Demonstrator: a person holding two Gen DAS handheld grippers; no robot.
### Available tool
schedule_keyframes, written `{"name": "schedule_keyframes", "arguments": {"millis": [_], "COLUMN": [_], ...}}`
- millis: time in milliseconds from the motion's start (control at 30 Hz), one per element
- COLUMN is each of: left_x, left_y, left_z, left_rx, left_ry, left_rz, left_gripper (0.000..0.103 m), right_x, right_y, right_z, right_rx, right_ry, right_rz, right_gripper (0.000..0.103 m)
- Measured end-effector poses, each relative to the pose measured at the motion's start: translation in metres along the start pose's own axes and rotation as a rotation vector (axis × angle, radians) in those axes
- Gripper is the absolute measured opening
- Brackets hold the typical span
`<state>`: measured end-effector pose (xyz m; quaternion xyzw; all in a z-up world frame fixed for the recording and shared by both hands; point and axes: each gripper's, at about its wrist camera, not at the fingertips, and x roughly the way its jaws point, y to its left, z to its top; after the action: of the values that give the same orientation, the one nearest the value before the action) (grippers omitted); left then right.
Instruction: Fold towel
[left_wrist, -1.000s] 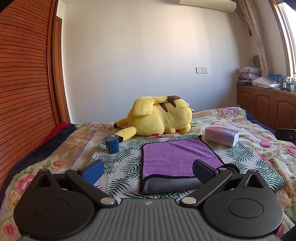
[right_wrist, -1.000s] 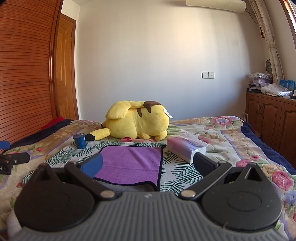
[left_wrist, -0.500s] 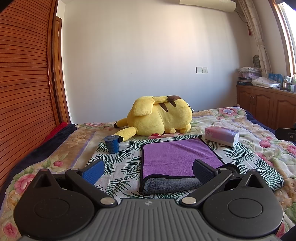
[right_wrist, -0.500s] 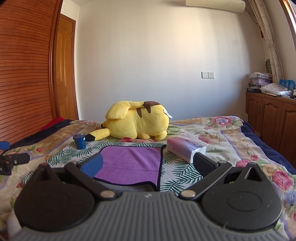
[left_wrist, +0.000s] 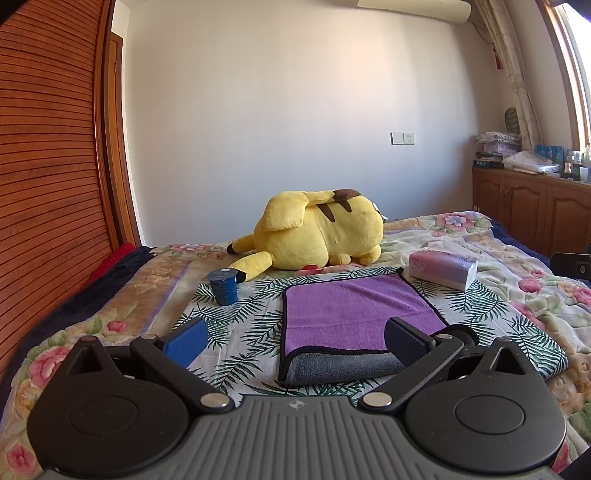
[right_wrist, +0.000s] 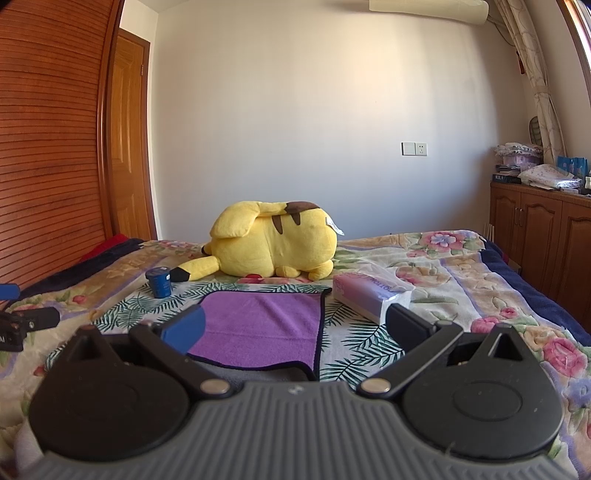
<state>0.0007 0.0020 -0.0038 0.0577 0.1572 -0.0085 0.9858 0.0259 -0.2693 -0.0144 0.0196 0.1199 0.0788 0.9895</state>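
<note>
A purple towel (left_wrist: 351, 310) with a black hem lies flat on the bed, its near edge turned over to show the grey underside (left_wrist: 343, 365). It also shows in the right wrist view (right_wrist: 258, 328). My left gripper (left_wrist: 295, 343) is open and empty, held just short of the towel's near edge. My right gripper (right_wrist: 295, 328) is open and empty over the towel's near right part. The left gripper's tip shows at the left edge of the right wrist view (right_wrist: 26, 323).
A yellow plush toy (left_wrist: 317, 232) lies behind the towel. A blue cup (left_wrist: 223, 286) stands to the towel's left. A pink tissue pack (left_wrist: 443, 267) lies at its far right corner. A wooden wardrobe (left_wrist: 48, 166) lines the left; cabinets (left_wrist: 528, 206) stand at the right.
</note>
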Motion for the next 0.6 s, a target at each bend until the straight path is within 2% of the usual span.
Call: {"name": "schedule_keyframes", "arguments": {"millis": [600], "left_x": [0.009], "left_y": [-0.007], "left_z": [-0.003], "left_rx": [0.019], "left_ry": [0.055], "left_rz": [-0.008], "left_gripper": [0.087], "right_x": [0.016], "right_y": [0.005], "right_z": [-0.001], "right_rx": [-0.008], "right_ry": [0.051], "right_rz": [0.007], "right_gripper": [0.103]}}
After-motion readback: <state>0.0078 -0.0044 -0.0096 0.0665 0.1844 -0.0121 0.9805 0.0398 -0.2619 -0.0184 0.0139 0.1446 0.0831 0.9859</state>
